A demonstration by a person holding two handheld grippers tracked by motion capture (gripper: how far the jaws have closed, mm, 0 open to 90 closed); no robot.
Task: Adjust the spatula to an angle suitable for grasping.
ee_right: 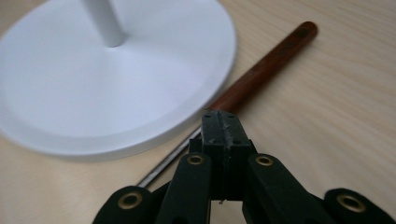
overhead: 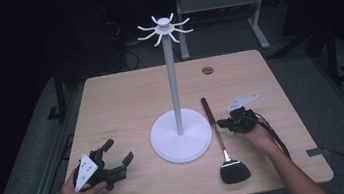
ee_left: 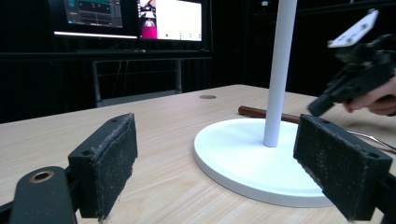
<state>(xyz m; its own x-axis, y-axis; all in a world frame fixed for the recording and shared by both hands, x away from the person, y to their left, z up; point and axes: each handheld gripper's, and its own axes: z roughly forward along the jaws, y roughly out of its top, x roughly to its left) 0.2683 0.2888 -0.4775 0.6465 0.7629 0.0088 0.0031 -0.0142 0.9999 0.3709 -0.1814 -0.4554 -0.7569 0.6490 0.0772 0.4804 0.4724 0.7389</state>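
A white stand with a round base and a ring of hooks on top rises from the middle of the wooden table. Just right of the base lies a spatula with a brown wooden handle and a black head toward the near edge. My right gripper is shut, empty, its tips just above the spatula where handle meets metal shaft. My left gripper rests open at the near left, its pads wide apart and facing the base.
A round cable hole sits near the table's far edge. Beyond the table stand a metal frame and lit monitors in a dark room. In the left gripper view the right gripper shows at the upper right.
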